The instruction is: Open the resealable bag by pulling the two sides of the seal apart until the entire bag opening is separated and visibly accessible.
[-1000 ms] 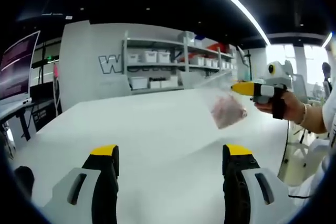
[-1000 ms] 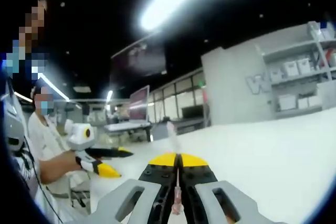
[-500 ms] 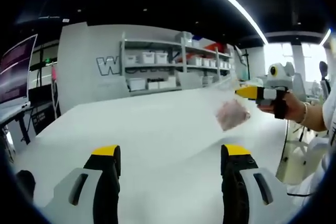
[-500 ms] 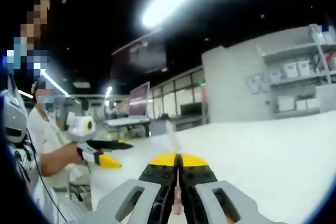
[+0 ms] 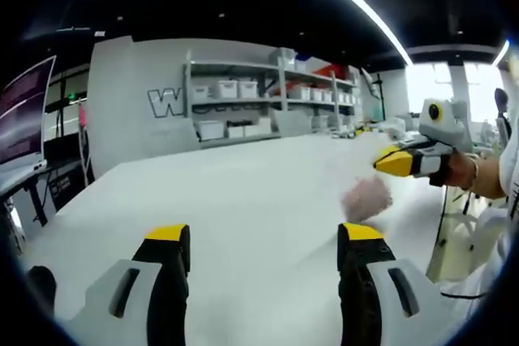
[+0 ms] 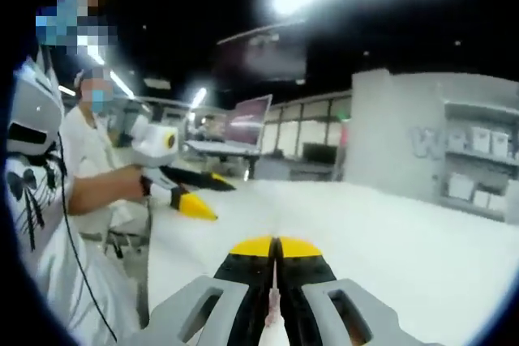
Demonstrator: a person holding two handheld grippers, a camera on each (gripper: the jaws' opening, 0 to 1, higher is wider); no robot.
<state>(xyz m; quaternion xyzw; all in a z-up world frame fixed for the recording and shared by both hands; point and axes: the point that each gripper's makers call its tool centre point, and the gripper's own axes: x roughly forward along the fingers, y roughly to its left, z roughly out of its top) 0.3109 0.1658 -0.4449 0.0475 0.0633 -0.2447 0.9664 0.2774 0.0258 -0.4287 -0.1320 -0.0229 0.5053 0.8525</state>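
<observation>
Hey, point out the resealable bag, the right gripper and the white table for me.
resealable bag (image 5: pixel 366 198): left gripper view, on the blurred pink contents hanging below the right gripper.
right gripper (image 5: pixel 392 161): left gripper view, on its yellow tips, shut on the bag.
white table (image 5: pixel 243 192): left gripper view, on a bare part of its top.

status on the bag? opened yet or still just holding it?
Done: the right gripper is shut on the bag, which hangs blurred above the white table with pink contents inside. In hand: the left gripper is open, with nothing between its fingers. Left: grip the other side of the seal and pull it apart. No open mouth is visible.
</observation>
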